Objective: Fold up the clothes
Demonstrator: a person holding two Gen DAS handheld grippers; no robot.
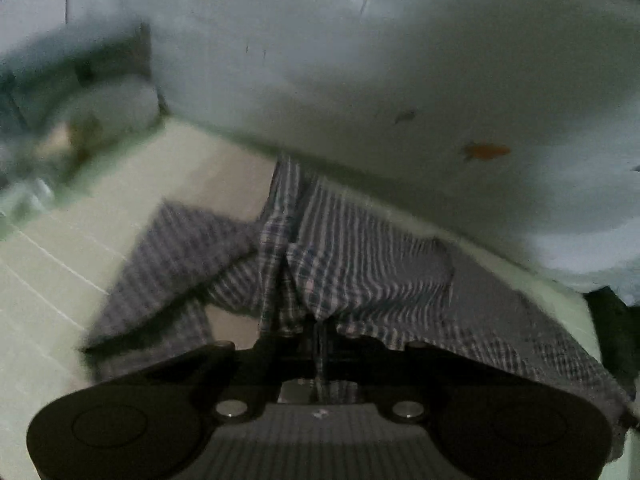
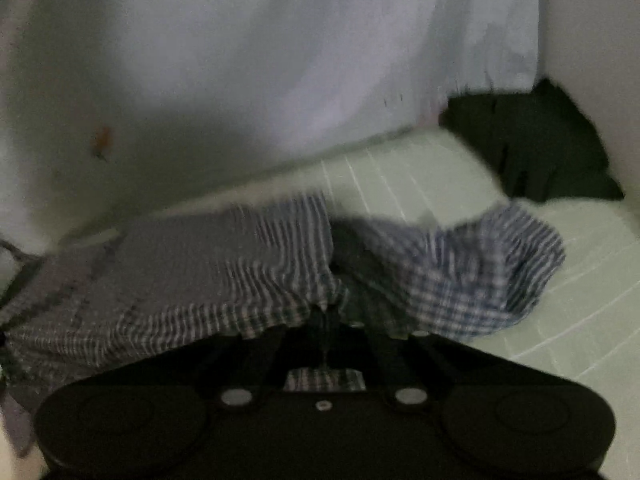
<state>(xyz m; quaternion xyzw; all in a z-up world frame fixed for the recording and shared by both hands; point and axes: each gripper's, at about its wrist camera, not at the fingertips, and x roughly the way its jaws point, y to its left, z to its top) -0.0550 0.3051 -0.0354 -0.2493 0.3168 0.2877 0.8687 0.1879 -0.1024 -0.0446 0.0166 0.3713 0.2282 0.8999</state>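
Checked cotton shirt (image 1: 360, 264) lies crumpled and unfolded on the pale green bed (image 1: 60, 280), both the left gripper (image 1: 320, 328) and right gripper (image 2: 326, 316) pinching its near edge.

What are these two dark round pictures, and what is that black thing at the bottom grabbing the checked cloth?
Each picture comes from a small camera riding on a hand-held gripper; a person holds one in each hand. The round edges come from the wide lens. The black shape is the gripper itself. One picture looks along the left gripper, the other along the right gripper. Both are shut on the edge of one blue-and-white checked cloth garment, which lies on a pale green sheet with thin white lines. A dark crumpled cloth lies in the far corner, by the wall.
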